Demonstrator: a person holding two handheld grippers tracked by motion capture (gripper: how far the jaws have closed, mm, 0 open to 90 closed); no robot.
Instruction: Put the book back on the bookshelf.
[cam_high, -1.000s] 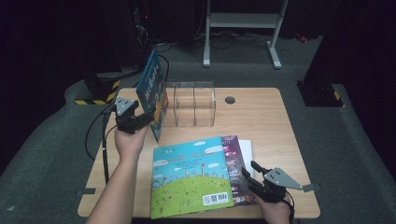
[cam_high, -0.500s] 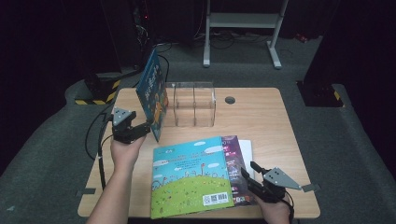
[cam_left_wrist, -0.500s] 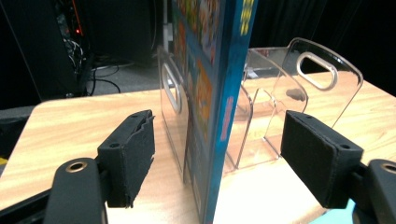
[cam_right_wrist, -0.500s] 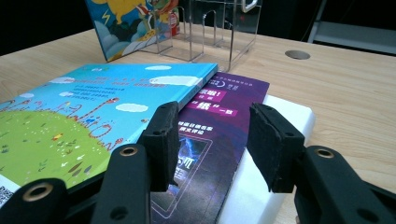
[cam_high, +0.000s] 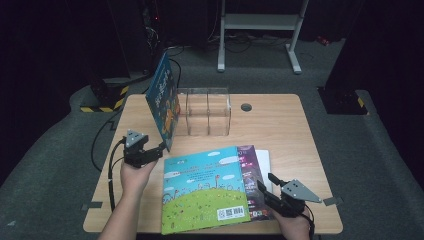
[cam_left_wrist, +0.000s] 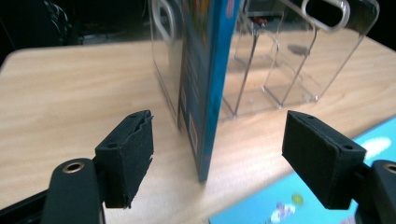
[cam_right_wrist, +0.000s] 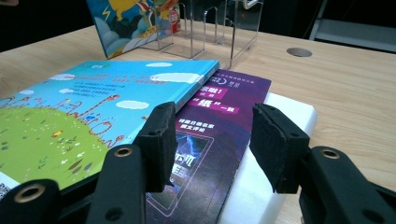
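A blue picture book (cam_high: 164, 100) stands on edge, leaning against the left side of a clear acrylic holder (cam_high: 207, 112). My left gripper (cam_high: 161, 148) is low by the book's near bottom corner. In the left gripper view the book's edge (cam_left_wrist: 205, 70) stands between the pads (cam_left_wrist: 130, 158) without touching them; the jaws have just been opening. A blue-and-green book (cam_high: 205, 187) lies flat on a purple book (cam_high: 252, 170) and a white one (cam_high: 266, 160). My right gripper (cam_high: 266, 184) is open over the purple book's near edge (cam_right_wrist: 224, 107), its jaws slightly wider than before.
The wooden table (cam_high: 280, 130) has a round cable hole (cam_high: 245, 107) behind the holder. The holder's compartments (cam_left_wrist: 280, 56) hold nothing. A cable trails from the left gripper off the table's left edge. A white metal stand (cam_high: 260, 30) is on the floor beyond.
My left gripper has dropped from beside the standing book's middle to its bottom corner, nearer the person. The book still leans on the holder. The right gripper has stayed in place.
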